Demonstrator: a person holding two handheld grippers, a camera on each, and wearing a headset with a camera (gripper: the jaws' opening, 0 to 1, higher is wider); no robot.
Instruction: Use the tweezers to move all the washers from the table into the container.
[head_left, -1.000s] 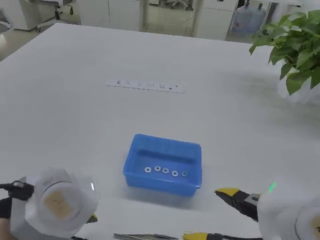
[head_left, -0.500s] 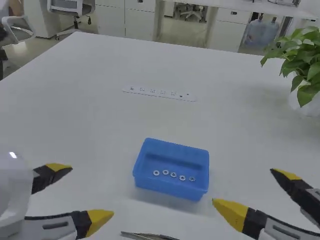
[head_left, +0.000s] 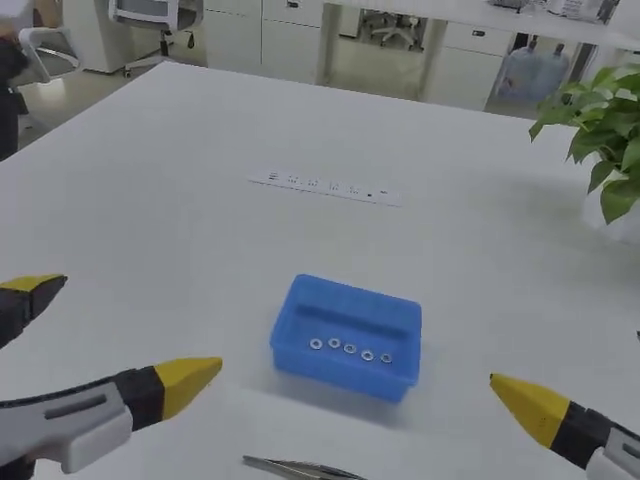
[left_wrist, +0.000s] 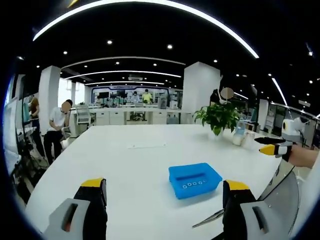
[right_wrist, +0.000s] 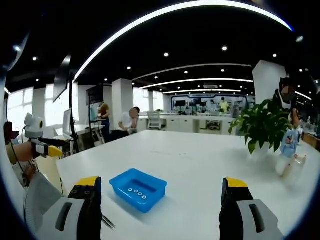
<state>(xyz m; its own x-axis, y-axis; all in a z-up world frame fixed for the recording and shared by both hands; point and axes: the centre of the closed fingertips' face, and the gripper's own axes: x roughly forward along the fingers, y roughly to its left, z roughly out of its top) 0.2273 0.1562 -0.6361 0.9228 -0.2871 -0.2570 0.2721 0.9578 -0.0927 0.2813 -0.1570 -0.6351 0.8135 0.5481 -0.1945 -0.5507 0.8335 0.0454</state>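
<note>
A blue container (head_left: 347, 318) sits mid-table with several washers (head_left: 350, 348) in a row on its floor. Metal tweezers (head_left: 298, 467) lie flat on the table, just nearer to me than the container. My left gripper (head_left: 115, 330) hovers low at the left, open wide and holding nothing. My right gripper (right_wrist: 160, 183) is also open and holds nothing; one yellow fingertip (head_left: 525, 402) shows at the lower right of the head view. The left gripper view has the container (left_wrist: 195, 180) and the tweezers (left_wrist: 210, 218) ahead between the jaws. The right gripper view has the container (right_wrist: 138, 189) ahead to the left.
A white power strip (head_left: 325, 187) lies flush in the table beyond the container. A potted plant (head_left: 600, 140) stands at the far right edge. Office chairs and seated people are beyond the table's far left side.
Both grippers have swung to point forward and spread outward, their jaws now wide apart. The head camera has tilted up a little. Container, washers and tweezers stay put.
</note>
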